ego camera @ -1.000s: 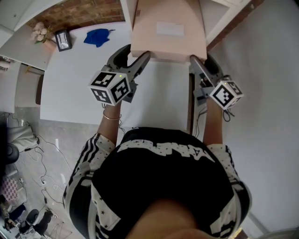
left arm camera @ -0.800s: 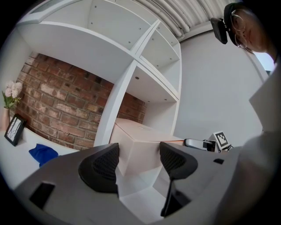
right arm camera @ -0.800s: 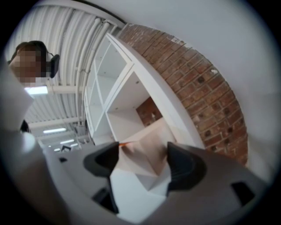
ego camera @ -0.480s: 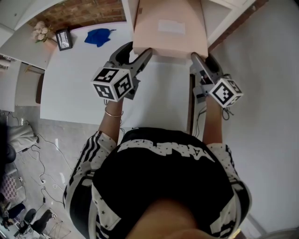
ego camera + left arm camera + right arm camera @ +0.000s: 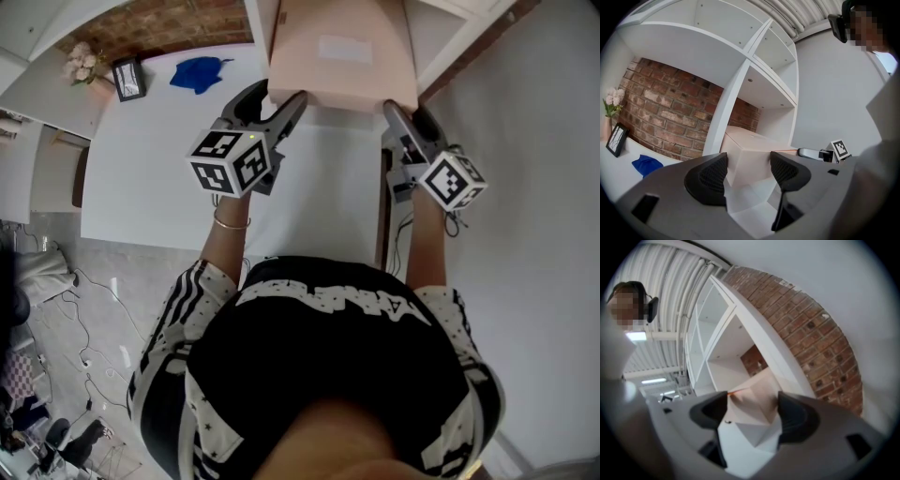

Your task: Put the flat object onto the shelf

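Note:
A flat pale pink box point(image 5: 342, 56) lies level with its far part inside an opening of the white shelf unit point(image 5: 459, 37). My left gripper point(image 5: 277, 94) stands at the box's near left corner, and my right gripper point(image 5: 403, 108) at its near right corner. In the left gripper view the box point(image 5: 750, 154) shows beyond the left gripper point(image 5: 749, 173), whose jaws stand wide with the pads clear of it. The right gripper view shows the box's corner point(image 5: 757, 401) beyond the right gripper point(image 5: 752, 413), jaws likewise apart. Whether the tips touch the box's near edge I cannot tell.
A white table point(image 5: 159, 159) runs left of the shelf, with a blue cloth point(image 5: 195, 73), a small picture frame point(image 5: 127, 80) and flowers point(image 5: 82, 64) at its far side by a brick wall. A white divider point(image 5: 736, 89) stands left of the box. Cables lie on the floor.
The box's near edge sits slightly farther toward the shelf, and both grippers have edged the same way with it. The jaws look as wide as before.

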{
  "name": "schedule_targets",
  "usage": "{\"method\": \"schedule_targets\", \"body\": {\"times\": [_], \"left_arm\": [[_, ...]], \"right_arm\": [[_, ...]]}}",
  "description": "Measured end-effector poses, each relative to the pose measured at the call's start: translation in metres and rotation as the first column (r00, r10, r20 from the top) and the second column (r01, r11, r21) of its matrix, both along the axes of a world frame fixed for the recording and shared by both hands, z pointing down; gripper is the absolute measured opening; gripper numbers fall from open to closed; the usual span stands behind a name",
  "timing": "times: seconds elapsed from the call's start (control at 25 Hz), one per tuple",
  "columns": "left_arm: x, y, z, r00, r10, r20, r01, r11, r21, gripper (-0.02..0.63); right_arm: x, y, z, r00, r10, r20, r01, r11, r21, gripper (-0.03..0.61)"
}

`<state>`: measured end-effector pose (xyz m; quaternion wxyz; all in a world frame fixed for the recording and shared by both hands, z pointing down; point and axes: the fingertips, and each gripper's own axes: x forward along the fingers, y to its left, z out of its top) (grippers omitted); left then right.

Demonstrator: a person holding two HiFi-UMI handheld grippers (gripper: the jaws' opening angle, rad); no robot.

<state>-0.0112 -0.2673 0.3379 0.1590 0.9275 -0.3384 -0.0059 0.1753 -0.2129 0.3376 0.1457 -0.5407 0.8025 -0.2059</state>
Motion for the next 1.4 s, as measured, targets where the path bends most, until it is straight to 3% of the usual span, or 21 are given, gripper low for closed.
{"method": "schedule_targets", "body": {"times": [0.4, 1.04, 1.4], "left_arm": [[0.004, -0.008, 0.000, 1.000, -0.021, 0.009, 0.021, 1.000, 0.000, 0.307], [0.010, -0.017, 0.002, 0.999, -0.039, 0.018, 0.039, 0.999, -0.003, 0.305], [0.010, -0.020, 0.002, 0.999, -0.046, 0.017, 0.046, 0.999, -0.012, 0.305]], "right_arm": [[0.007, -0.009, 0.007, 0.999, 0.032, 0.041, -0.032, 0.999, -0.020, 0.356], [0.012, -0.021, 0.010, 0.997, 0.067, -0.027, -0.068, 0.997, -0.022, 0.354], [0.012, -0.022, 0.008, 0.997, 0.072, -0.009, -0.072, 0.997, -0.026, 0.354]]}}
